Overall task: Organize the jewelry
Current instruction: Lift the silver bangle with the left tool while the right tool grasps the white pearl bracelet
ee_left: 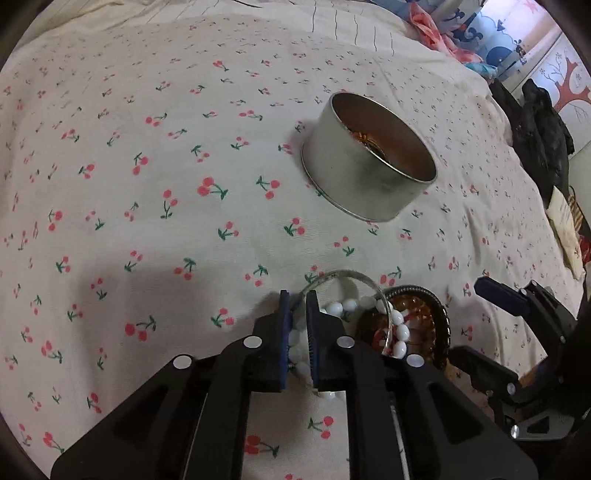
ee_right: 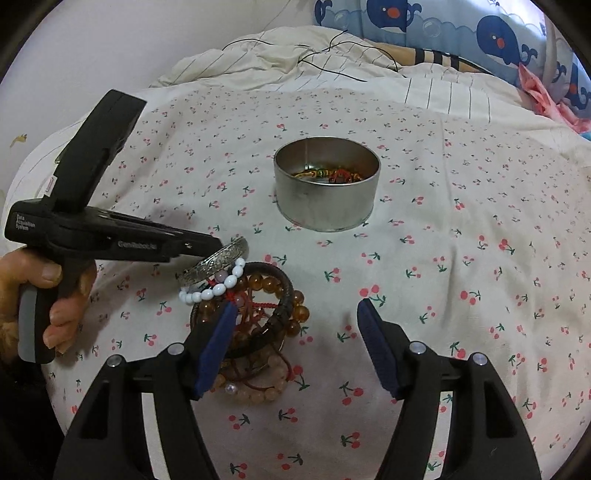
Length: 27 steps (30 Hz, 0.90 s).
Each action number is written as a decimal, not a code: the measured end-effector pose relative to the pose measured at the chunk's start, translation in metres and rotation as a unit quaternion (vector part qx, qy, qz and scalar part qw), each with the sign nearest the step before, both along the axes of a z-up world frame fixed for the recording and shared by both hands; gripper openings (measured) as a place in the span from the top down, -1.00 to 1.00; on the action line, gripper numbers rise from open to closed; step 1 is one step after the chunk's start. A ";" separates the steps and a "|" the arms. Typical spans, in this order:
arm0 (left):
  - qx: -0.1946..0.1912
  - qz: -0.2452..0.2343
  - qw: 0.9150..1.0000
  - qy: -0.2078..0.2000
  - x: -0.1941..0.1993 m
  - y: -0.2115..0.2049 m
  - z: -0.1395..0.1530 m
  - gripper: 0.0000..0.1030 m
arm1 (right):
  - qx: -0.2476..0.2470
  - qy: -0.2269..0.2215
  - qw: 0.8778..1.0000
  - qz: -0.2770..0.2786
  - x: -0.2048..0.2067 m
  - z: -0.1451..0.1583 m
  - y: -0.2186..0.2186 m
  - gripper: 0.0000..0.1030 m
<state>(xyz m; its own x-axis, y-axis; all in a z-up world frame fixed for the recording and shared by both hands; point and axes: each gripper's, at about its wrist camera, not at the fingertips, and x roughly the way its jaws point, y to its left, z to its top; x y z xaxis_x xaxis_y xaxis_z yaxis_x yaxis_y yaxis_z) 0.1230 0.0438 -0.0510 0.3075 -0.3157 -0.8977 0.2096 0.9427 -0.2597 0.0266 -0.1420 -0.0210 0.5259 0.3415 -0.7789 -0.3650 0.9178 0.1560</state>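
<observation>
A round metal tin (ee_right: 327, 184) stands on the cherry-print bedsheet with a few red and gold bracelets inside; it also shows in the left wrist view (ee_left: 364, 162). A pile of bracelets (ee_right: 255, 317) lies in front of it: amber beads, a dark braided bangle, red cords, pink beads. My left gripper (ee_left: 297, 317) is shut on a silver bangle (ee_right: 214, 264) at the pile's left edge, with a white bead bracelet (ee_right: 212, 290) hanging against it. My right gripper (ee_right: 295, 343) is open and empty, its left finger over the pile.
A striped duvet (ee_right: 280, 55) and a whale-print pillow (ee_right: 480, 33) lie at the back. A black garment (ee_left: 539, 136) hangs off the bed's right edge. Bare sheet (ee_right: 461, 277) lies right of the pile and the tin.
</observation>
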 end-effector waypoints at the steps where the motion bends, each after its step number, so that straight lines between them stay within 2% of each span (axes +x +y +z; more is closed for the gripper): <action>1: 0.002 0.003 1.000 0.003 0.002 0.000 -0.002 0.80 | 0.000 0.000 1.000 0.000 0.000 0.000 0.000 -0.28; 5: 0.005 -0.012 1.000 -0.005 0.002 -0.008 -0.001 0.58 | 0.003 -0.001 1.000 -0.002 0.000 0.002 -0.002 -0.28; 8: 0.032 -0.024 0.999 -0.014 0.001 -0.019 -0.004 0.56 | 0.005 -0.001 1.000 0.001 -0.001 0.003 -0.002 -0.28; 10: 0.038 -0.018 0.999 -0.014 0.003 -0.018 -0.005 0.63 | 0.002 -0.004 1.000 0.003 -0.002 0.003 -0.001 -0.28; 11: 0.040 -0.014 0.999 -0.016 0.005 -0.018 -0.004 0.80 | 0.001 -0.005 1.000 0.003 -0.002 0.004 -0.001 -0.28; 12: 0.036 -0.011 0.999 -0.015 0.006 -0.019 -0.004 0.92 | 0.001 -0.006 1.000 0.002 -0.002 0.004 -0.001 -0.28; 14: 0.015 -0.003 1.000 -0.013 0.008 -0.015 -0.001 0.97 | 0.003 -0.007 1.000 0.001 -0.001 0.005 -0.002 -0.28; 16: 0.015 0.001 1.000 -0.023 0.008 -0.012 0.005 0.98 | 0.003 -0.015 1.000 0.000 -0.003 0.007 -0.002 -0.28; 21: -0.006 0.022 0.998 -0.052 0.005 0.006 0.028 0.98 | -0.017 -0.070 0.997 0.026 -0.013 0.022 0.009 -0.28; 27: -0.029 0.077 0.994 -0.067 0.007 0.044 0.043 0.96 | -0.054 -0.071 0.991 0.102 0.000 0.016 0.045 -0.28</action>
<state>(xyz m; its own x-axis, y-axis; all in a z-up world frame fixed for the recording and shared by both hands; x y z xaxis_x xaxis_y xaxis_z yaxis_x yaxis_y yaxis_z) 0.1302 0.0874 -0.0083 0.4710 -0.3067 -0.8271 0.1009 0.9502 -0.2949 0.0269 -0.0966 -0.0054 0.5617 0.3712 -0.7394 -0.5558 0.8313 -0.0048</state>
